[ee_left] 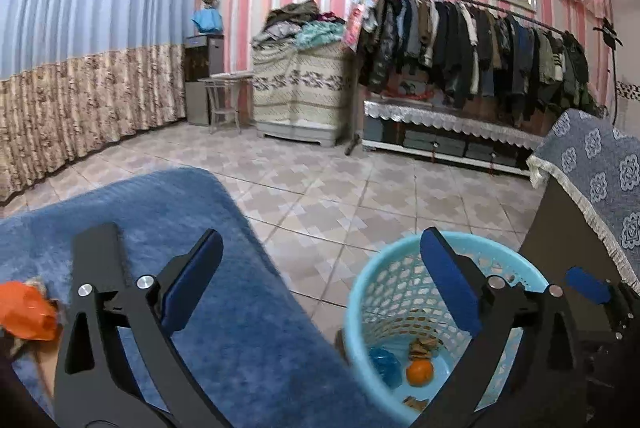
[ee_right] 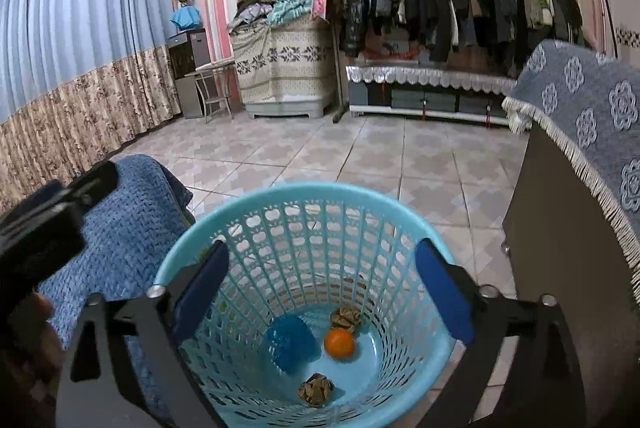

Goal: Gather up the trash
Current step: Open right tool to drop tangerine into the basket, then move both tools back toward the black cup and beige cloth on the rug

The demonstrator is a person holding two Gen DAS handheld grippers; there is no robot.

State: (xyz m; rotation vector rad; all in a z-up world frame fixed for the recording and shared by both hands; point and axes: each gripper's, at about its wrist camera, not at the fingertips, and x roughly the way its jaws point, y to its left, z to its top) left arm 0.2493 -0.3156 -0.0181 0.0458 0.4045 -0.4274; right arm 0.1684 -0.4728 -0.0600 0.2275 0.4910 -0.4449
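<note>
- Both sets of fingers stand wide apart with nothing between them: the right gripper (ee_right: 322, 292) hangs directly over the mouth of the light-blue basket (ee_right: 256, 200), and the left gripper (ee_left: 320, 280) hangs over the gap between that basket and the blue blanket (ee_left: 168, 212).
- Inside the basket lie four bits of trash: an orange (ee_right: 339, 343) near the middle, a blue crumpled wrapper (ee_right: 290, 342) at its 9 o'clock, a brown paper ball (ee_right: 345, 318) at its 12 o'clock, touching or just beside it, and a second brown ball (ee_right: 316, 389) at 6 o'clock.
- Judging by that, a good share of the collecting is done, and both grippers look freshly emptied.
- Left to do, as far as I can see: an orange scrap (ee_left: 26, 312) with some brown bits beside it, on the blanket at 9 o'clock of the left gripper, well apart from the basket.
- Around the basket, the tiled floor (ee_right: 360, 156) shows no other litter; a dark cabinet under a patterned grey cloth (ee_right: 592, 116) stands at its 3 o'clock.
</note>
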